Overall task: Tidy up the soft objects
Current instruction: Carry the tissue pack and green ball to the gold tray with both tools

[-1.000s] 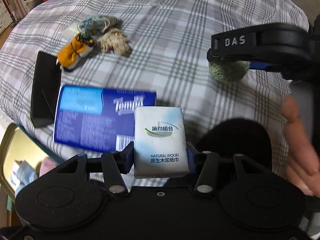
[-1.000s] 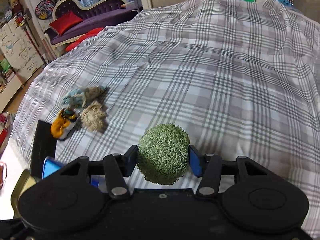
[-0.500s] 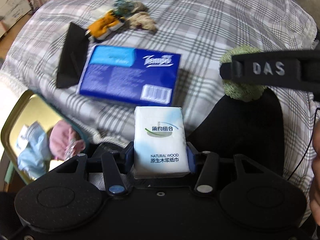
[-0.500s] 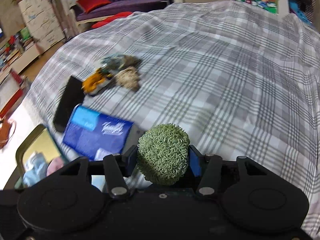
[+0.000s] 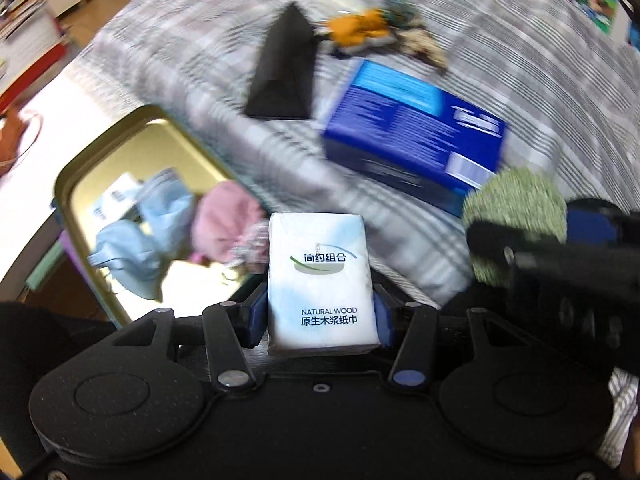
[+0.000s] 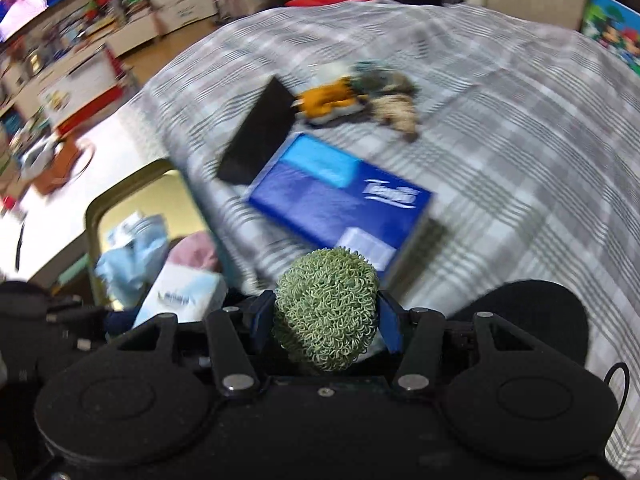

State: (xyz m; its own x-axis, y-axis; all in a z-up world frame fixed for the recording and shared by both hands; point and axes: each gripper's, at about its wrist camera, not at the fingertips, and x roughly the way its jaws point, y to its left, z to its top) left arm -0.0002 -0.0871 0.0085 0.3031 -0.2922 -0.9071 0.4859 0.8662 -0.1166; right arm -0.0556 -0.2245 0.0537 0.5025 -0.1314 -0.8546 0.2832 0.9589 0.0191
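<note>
- The left claw [image 5: 320, 316] is gripping a small white tissue pack [image 5: 320, 276] by its two long sides, and the pack is sitting squarely between the blue pads, held above the bed's edge just beside the gold tin [image 5: 108, 152].
- The right claw [image 6: 326, 320] is squeezing a green curly ball [image 6: 326, 308] across its middle; seen from the left wrist, that ball is hanging near the corner of the big blue tissue box [image 5: 412, 140].
- The tin is sitting off the edge of the bed [image 5: 540, 72], and light blue cloth [image 5: 136, 240] and a pink soft thing [image 5: 224, 224] are already lying inside it.
- I'm judging the pack to be light and squashy under its slick plastic wrap, so the flat sides are the sensible hold; pinching harder would only be denting it.
- The ball looks springy and almost weightless, its loops are giving the pads plenty to catch on, and it could be taken from any side.
- On the bed, an orange cloth bundle [image 6: 328, 100] and a beige tuft [image 6: 396, 114] are lying close together beyond a black flat case [image 6: 256, 136], well apart from the tin.
- Both views are smearing with motion, so what the small bundles are is hard to make out.
- The tin's near end is being cut off behind the claw bodies, and I cannot tell how much room is left inside.
</note>
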